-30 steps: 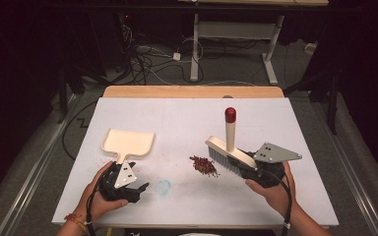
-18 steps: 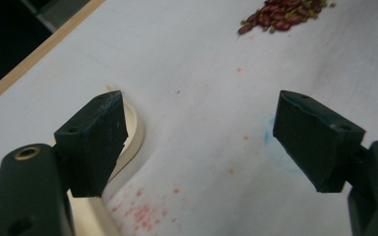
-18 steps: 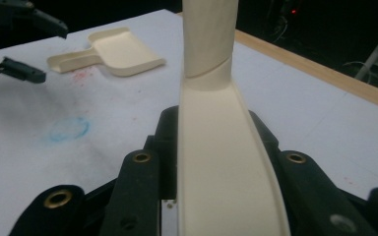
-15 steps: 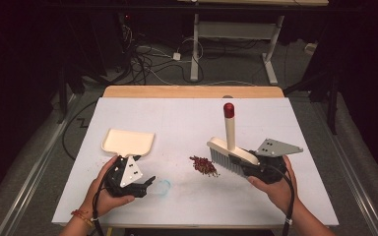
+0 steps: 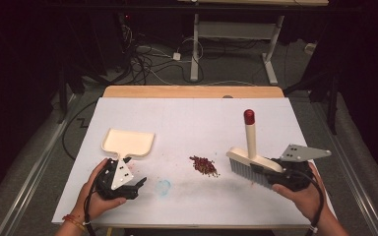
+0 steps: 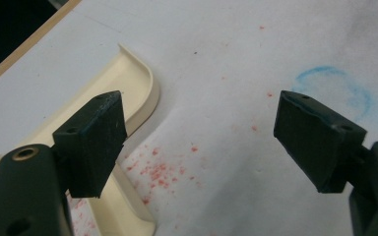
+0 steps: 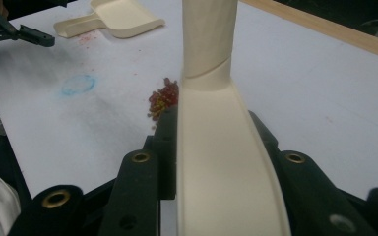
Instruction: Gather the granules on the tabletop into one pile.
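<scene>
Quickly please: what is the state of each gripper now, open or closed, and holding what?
Left gripper: open, holding nothing, beside the dustpan.
Right gripper: closed on the brush.

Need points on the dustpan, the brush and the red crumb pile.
dustpan point(image 5: 128, 141), high view, on the flat tray.
brush point(image 5: 250, 135), high view, on the upright cream handle.
red crumb pile point(image 5: 204, 165), high view, on the middle of the heap.

Lighting: overhead, even; white tabletop point(image 5: 192, 123) bright, surrounding room near black. Shadows: soft, short, beneath the jaws. Glare: none marked. Focus: both gripper views blur the near jaws; surface beyond them mildly soft and grainy.
</scene>
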